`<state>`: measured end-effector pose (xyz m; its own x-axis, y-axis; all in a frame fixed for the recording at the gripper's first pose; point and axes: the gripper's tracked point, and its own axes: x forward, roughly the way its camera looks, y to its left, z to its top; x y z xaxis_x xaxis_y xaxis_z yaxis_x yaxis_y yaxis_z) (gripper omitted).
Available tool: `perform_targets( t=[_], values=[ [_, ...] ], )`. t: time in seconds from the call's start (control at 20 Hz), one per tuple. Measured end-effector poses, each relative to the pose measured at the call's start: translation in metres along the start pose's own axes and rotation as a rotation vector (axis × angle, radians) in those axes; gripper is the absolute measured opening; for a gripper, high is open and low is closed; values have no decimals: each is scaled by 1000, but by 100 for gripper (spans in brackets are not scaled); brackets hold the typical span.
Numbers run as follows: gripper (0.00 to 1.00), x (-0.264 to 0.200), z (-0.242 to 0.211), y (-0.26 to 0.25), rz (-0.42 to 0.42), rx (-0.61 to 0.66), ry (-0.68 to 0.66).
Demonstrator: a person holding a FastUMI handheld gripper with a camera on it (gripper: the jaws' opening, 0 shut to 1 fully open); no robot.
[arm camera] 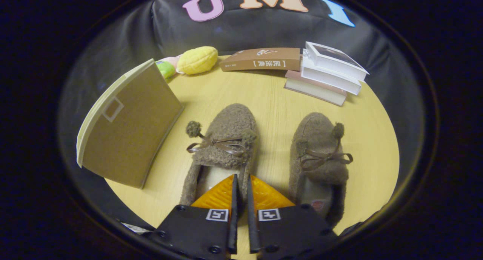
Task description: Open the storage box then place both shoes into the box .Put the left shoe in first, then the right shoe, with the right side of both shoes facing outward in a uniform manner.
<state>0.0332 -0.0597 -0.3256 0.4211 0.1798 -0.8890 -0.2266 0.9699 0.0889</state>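
Two brown fleece slippers, left shoe (222, 146) and right shoe (320, 154): nubby, matt pile, fuzzy pompoms, thin satin-like ribbon bows with slight sheen; paler smooth lining inside; pale wood-grain tabletop (271, 97), smooth, low sheen; tan cardboard storage box (130, 126), matt, flat-faced, with cream edge; brown paperback book (262, 59), cover faintly glossy; stacked white and pink books (326, 73), paper page edges matt; yellow ridged toy (197, 59), soft matt surface; gripper (241, 188) fingers nearly closed over left shoe's rim, faceted glossy pads, matt housing.
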Motion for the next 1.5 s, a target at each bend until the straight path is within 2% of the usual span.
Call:
perform_targets(
  t=[0.15,0.7,0.9,1.1,1.5],
  values=[
    [4,-5,7,2,2,80,7],
    [4,-65,53,43,133,381,-82],
    [4,-94,85,68,152,399,-149],
    [4,-114,117,112,213,416,-184],
    [4,-113,155,212,331,407,-190]
  ],
)
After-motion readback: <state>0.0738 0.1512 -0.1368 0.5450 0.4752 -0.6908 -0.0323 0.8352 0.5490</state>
